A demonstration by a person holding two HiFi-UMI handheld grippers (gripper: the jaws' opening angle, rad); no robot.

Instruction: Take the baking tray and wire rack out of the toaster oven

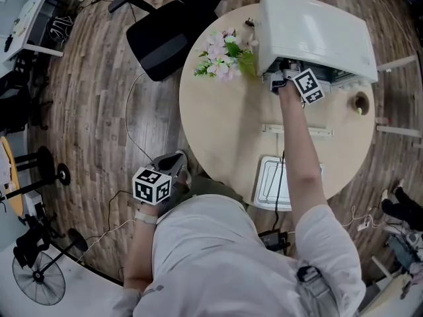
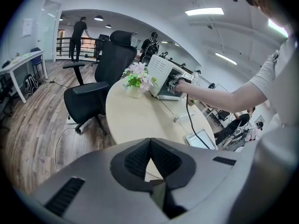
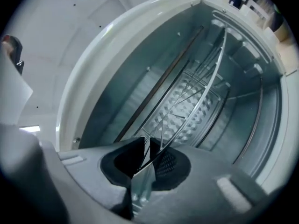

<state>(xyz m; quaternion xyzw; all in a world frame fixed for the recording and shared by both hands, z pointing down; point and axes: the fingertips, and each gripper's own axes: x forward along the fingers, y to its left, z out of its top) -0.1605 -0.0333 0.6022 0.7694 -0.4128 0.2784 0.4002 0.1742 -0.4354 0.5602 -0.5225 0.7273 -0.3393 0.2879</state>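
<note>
The white toaster oven (image 1: 310, 28) stands at the far right of the round table (image 1: 218, 131), its mouth facing me. My right gripper (image 1: 281, 81) reaches level into that mouth. In the right gripper view its jaws (image 3: 147, 153) are shut on the front wire of the wire rack (image 3: 196, 97), which sits tilted inside the metal cavity (image 3: 135, 78). The baking tray (image 1: 271, 183) lies on the table by the near edge, under my right forearm. My left gripper (image 1: 177, 160) hangs shut and empty off the table's near left side.
A pot of pink flowers (image 1: 221, 55) stands just left of the oven. A thin pale strip (image 1: 297, 131) lies between oven and tray, and a black cable (image 1: 279, 177) crosses the tray. A black office chair (image 1: 165, 35) stands beyond the table's left edge.
</note>
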